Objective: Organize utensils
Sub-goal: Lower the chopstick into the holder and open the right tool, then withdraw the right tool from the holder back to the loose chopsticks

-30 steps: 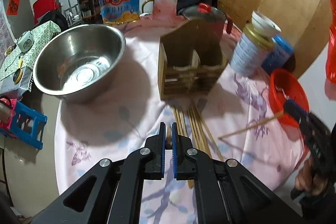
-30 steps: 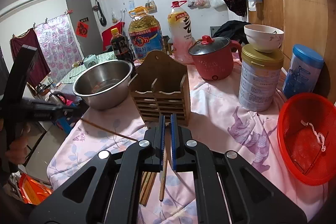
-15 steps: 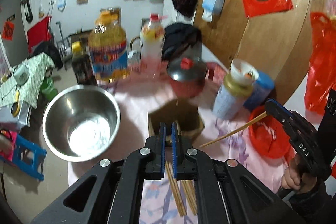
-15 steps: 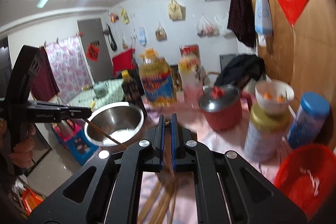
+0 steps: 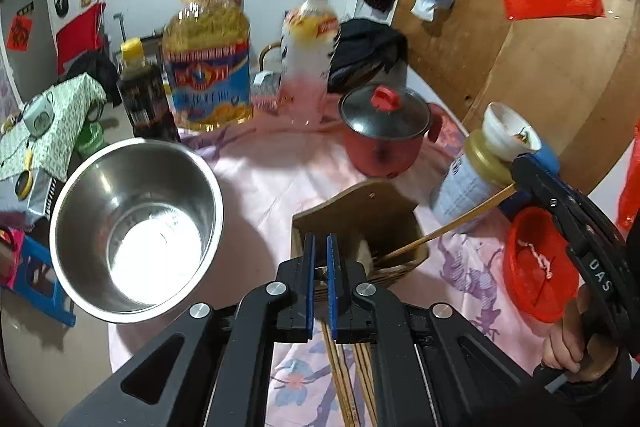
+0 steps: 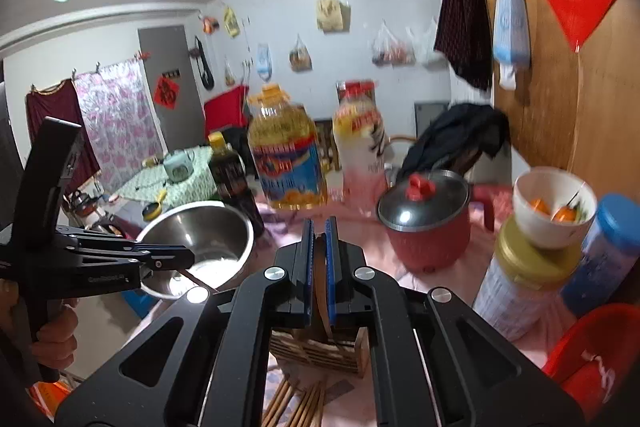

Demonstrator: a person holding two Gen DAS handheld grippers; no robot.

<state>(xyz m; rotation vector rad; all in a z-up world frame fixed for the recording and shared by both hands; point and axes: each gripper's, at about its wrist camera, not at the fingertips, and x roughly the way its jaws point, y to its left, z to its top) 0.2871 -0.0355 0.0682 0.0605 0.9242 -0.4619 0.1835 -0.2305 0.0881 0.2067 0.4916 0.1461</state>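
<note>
A wooden utensil holder (image 5: 360, 215) stands on the pink cloth; it also shows in the right wrist view (image 6: 320, 347). My right gripper (image 6: 319, 267) is shut on a chopstick (image 5: 448, 225), whose tip reaches down into the holder. My left gripper (image 5: 320, 279) is shut on a chopstick (image 6: 200, 281) and is raised above the holder's near side. Several more chopsticks (image 5: 348, 379) lie on the cloth in front of the holder.
A steel bowl (image 5: 132, 223) sits left. A red pot (image 5: 384, 131), oil jug (image 5: 208, 55) and bottles stand behind. A tin (image 5: 468, 183) with a bowl on top and a red basket (image 5: 536, 263) stand right.
Both grippers have lifted from the cloth, each with a chopstick. The right one's chopstick tip has come down into the holder.
</note>
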